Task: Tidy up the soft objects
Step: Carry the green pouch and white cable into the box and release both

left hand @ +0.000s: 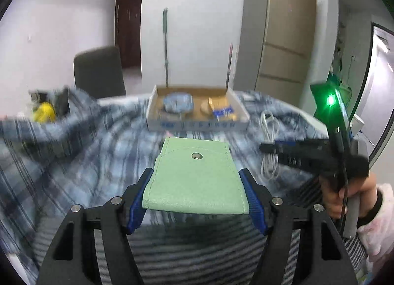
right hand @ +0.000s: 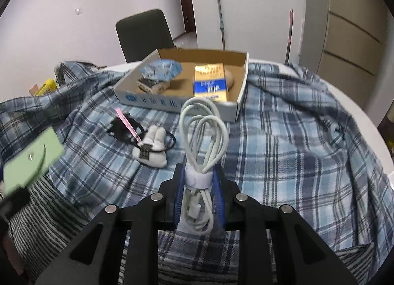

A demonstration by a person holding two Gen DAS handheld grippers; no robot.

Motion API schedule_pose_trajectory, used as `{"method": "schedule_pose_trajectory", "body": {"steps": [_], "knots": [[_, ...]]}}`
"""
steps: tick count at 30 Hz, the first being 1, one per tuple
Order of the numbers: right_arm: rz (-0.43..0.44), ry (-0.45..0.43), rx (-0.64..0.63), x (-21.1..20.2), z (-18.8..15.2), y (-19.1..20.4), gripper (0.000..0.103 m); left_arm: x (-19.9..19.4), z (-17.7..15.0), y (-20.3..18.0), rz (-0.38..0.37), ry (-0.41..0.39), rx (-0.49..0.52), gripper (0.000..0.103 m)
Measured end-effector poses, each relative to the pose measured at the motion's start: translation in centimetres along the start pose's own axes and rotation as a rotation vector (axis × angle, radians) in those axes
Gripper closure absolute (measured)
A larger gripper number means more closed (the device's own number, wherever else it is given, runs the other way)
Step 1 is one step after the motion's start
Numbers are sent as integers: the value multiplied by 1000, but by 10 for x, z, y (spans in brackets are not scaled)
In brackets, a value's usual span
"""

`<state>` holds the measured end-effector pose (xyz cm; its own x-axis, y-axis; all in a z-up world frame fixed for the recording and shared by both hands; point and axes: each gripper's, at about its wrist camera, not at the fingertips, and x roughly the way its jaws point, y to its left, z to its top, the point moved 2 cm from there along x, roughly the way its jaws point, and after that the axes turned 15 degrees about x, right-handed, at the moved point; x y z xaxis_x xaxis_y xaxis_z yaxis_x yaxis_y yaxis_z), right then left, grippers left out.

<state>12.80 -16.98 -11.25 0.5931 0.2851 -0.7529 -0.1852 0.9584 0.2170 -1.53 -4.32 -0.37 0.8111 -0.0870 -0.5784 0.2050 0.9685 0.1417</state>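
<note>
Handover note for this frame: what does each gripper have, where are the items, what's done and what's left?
Left gripper: shut on the green pouch, lifted off the plaid cloth.
Right gripper: shut on the white cable bundle.
Cardboard tray already holds a blue packet and a yellow box.
Left: place pouch and cable; white plush with hair ties remains on the cloth.

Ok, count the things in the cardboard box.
4 that I can see in the box: a blue packet back left, a dark pack under it, a gold-and-blue carton in front on the right, a tan round thing behind it. More may be hidden.
</note>
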Motion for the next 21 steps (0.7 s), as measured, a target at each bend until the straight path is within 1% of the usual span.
{"method": "schedule_pose_trajectory", "body": {"steps": [3, 5, 8, 9, 12, 14, 16, 17, 19, 20, 21], "knots": [[8, -57, -26, -16, 8, 10, 81, -9, 19, 8, 19, -79, 15, 32], [18, -100, -51, -30, 16, 18, 81, -12, 32, 14, 40, -109, 10, 32], [-5, -153, -70, -41, 31, 25, 81, -11, 53, 26, 40, -148, -13, 32], [1, -147, -70, -42, 35, 26, 81, -9, 61, 30, 57, -159, -16, 32], [8, -83, -80, -33, 41, 27, 81, -6, 73, 38, 37, -175, -49, 32], [-4, -63, -83, -23, 38, 23, 74, -3, 75, 39, 31, -182, -56, 32], [-29, -53, -75, -10, 34, 18, 45, 1, 77, 38, 39, -192, -45, 32], [-37, -40, -74, -3, 33, 16, 44, 2, 77, 36, 39, -195, -42, 32], [-55, 3, -62, 14, 31, 10, 45, 7, 77, 33, 36, -194, -41, 32], [-54, 27, -56, 23, 31, 8, 47, 10, 78, 32, 33, -193, -41, 32], [-51, 58, -52, 33, 29, 6, 56, 15, 80, 31, 33, -192, -41, 32]]}}
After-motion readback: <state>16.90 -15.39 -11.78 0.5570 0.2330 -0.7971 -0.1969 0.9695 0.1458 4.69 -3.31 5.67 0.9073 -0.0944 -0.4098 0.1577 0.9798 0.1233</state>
